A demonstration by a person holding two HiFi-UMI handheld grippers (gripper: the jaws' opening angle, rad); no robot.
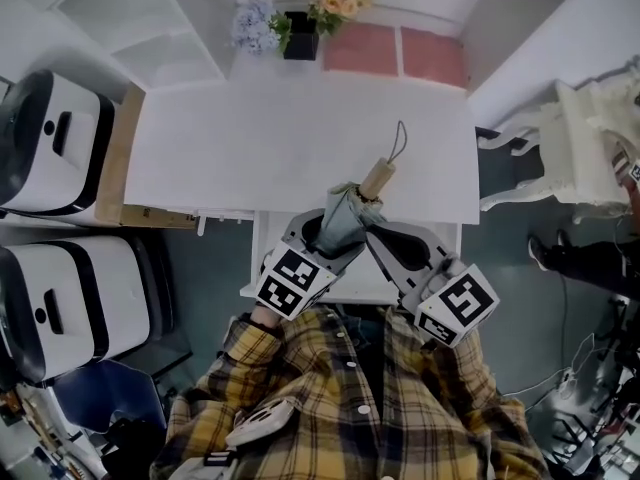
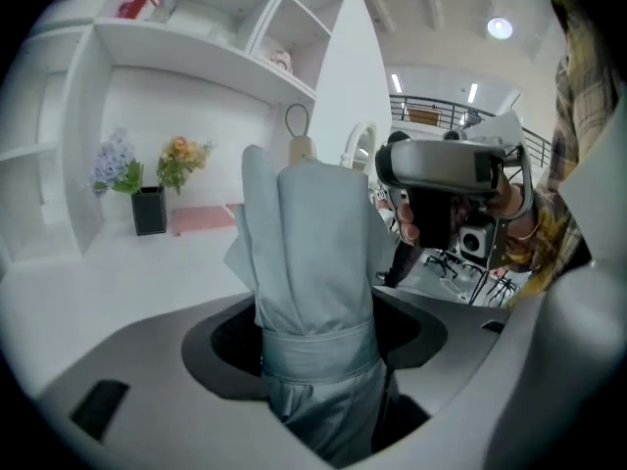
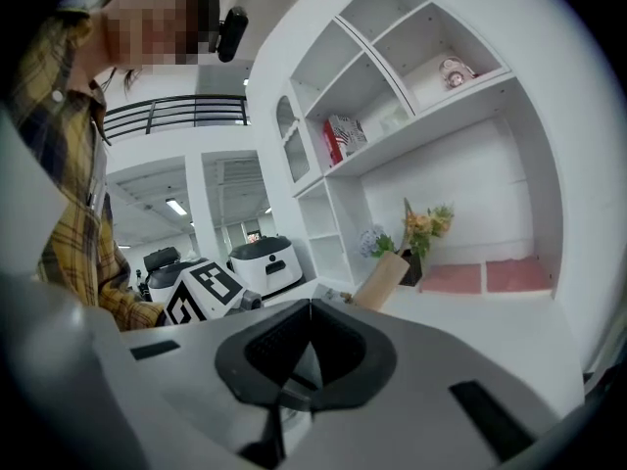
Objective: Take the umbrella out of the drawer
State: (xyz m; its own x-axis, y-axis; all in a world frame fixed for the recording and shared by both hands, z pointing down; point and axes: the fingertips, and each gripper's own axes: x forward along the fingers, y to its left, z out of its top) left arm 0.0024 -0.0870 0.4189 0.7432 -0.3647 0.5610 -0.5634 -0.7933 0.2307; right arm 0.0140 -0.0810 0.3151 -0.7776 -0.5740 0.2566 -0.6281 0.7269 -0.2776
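The umbrella (image 1: 345, 218), folded and grey-blue with its fastening band wrapped round the canopy, is held up in front of the person's plaid shirt (image 1: 350, 398). It sits above the front edge of the white desk (image 1: 250, 158) and the pulled-out drawer (image 1: 252, 268). Its wooden handle (image 1: 377, 179) points away over the desk, with a thin cord loop (image 1: 398, 140) at the end. The left hand-held gripper (image 1: 325, 233) has the umbrella in its grasp. In the left gripper view its jaws stand wide, one on each side of the bundled canopy (image 2: 313, 262), and the fabric fills the space between them, with the handle (image 2: 301, 150) rising beyond. The right hand-held gripper (image 1: 372, 233) comes in from the other side with its tips against the canopy just below the handle. In the right gripper view its jaws are drawn together at the tips (image 3: 312, 306). A pale sliver shows in the gap behind them, and I cannot tell whether that is umbrella fabric. The handle (image 3: 380, 280) lies just past the tips. At the back of the desk stand a dark vase of flowers (image 1: 300, 43) and two pink mats (image 1: 395, 50).
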